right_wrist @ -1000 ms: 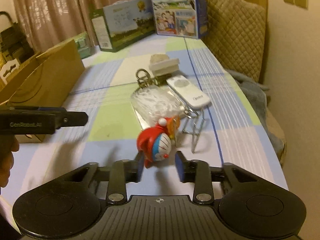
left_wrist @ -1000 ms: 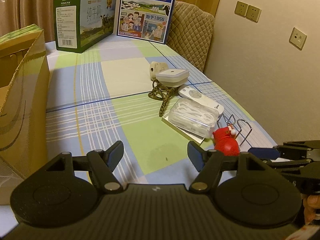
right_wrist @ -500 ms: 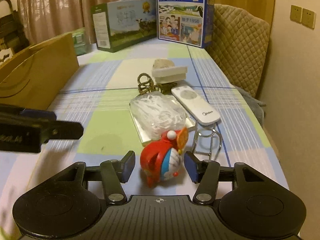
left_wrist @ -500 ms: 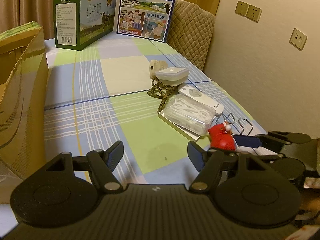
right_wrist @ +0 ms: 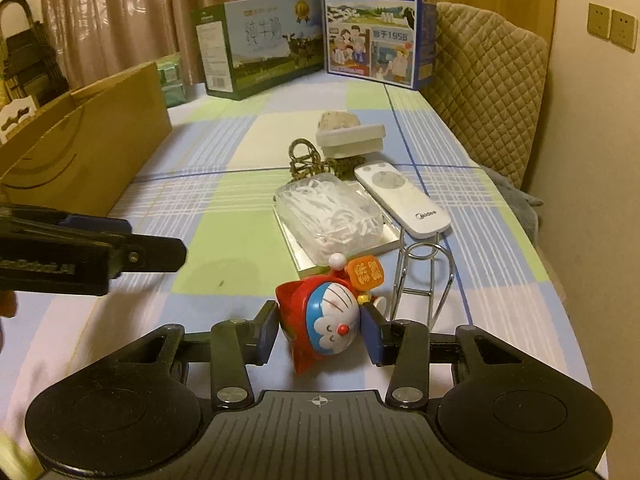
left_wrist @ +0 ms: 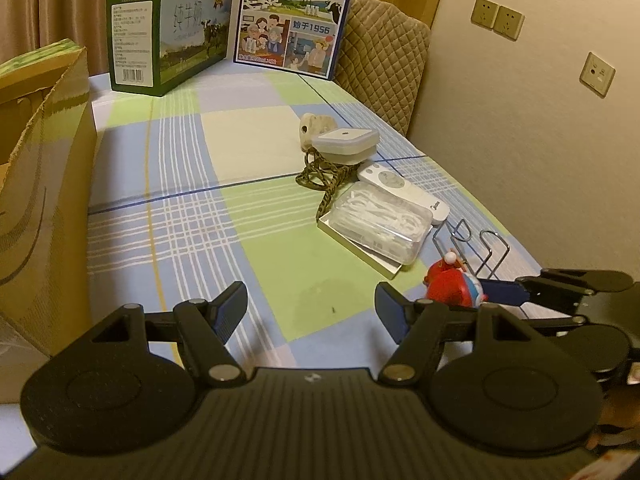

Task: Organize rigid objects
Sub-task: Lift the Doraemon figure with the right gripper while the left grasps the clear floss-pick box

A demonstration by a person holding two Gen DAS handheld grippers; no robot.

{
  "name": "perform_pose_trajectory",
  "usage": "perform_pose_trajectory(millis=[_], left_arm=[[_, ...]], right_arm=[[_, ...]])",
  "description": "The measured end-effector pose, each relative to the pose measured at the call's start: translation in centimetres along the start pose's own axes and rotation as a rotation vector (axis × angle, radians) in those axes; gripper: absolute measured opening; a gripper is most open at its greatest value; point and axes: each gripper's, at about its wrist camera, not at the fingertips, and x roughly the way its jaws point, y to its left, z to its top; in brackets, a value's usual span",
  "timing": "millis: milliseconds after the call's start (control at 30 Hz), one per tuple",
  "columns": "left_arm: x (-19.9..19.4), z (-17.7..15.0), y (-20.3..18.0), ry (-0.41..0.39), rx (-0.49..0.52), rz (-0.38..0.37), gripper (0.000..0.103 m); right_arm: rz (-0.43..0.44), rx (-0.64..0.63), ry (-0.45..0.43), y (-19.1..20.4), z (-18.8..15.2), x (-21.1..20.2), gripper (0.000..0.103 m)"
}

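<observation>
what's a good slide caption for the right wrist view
Right gripper closing its jaws around a red Doraemon figurine on the checked tablecloth, remote and floss-pick box beyond.

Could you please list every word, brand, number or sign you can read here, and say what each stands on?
"纯牛奶": blue milk carton, top.
"始于1956": same carton, lower panel.
"纯牛奶": green milk carton, side, faint script.
"TERUN": green carton, top corner, barely legible.
"Midea": white remote, near end.
Orange tag on the Doraemon figure: characters too blurred.
Green carton's fine print: too small.
</observation>
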Motion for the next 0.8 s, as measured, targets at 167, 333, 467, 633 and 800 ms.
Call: perform_pose_trajectory(millis=[167, 333, 467, 633, 800], left_arm=[[0.1, -0.1, 0.1, -0.005, -0.003, 0.005, 0.066], [0.3, -0.4, 0.2, 0.003, -0.009, 0.009, 0.066], [0.3, -0.3, 0.1, 0.001, -0.008, 0.006, 0.066], [0.3, -0.3, 0.1, 0.0, -0.007, 0.006, 0.066], [0.3, -0.2, 0.1, 0.0, -0.001, 0.006, 0.066]], right_arm=[[0.035, -0.043, -0.054, 0.9, 0.4, -1.6, 0.04], [0.024, -0.076, -0.017, 1.1, 0.0, -0.7, 0.041], [0.003, -0.119, 0.012, 1.1, -0.8, 0.3, 0.041], [-0.015, -0.128, -0.003, 1.4, -1.0, 0.9, 0.041], [-0.019, -0.134, -0.01, 1.5, -0.7, 1.2, 0.041]])
